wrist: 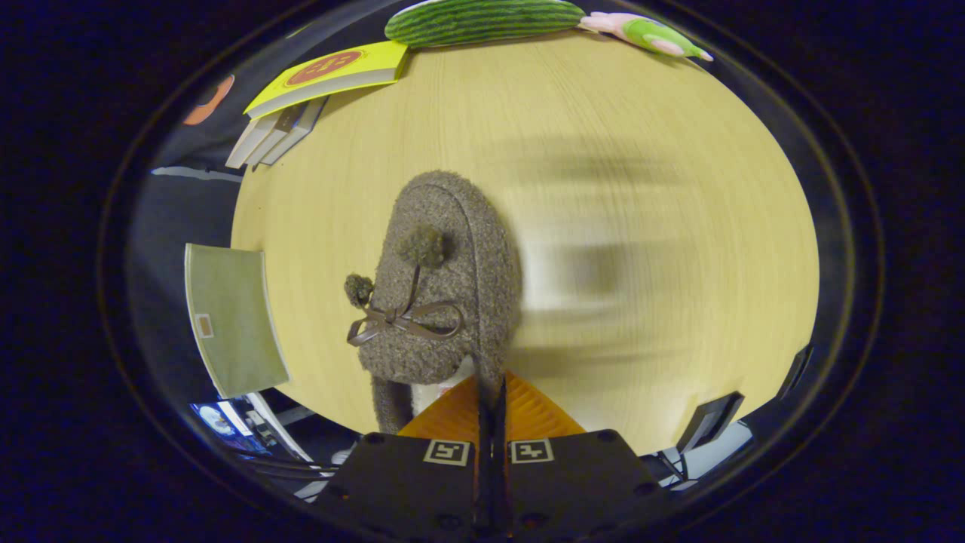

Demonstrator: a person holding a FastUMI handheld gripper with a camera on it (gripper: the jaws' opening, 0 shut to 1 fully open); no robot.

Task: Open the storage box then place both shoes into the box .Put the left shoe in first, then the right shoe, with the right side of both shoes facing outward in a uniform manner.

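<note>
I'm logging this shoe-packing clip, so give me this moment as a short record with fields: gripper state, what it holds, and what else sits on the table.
gripper: hand-held gripper, fingers closed together on the heel edge of the shoe
held item: grey fuzzy shoe with pompoms and a bow, toe pointing away from the fingers
shoe position: seems lifted above the table, whose surface looks motion-blurred
far edge of table: stack of books, green striped plush, pink and green toy
beside shoe: green folder
</note>
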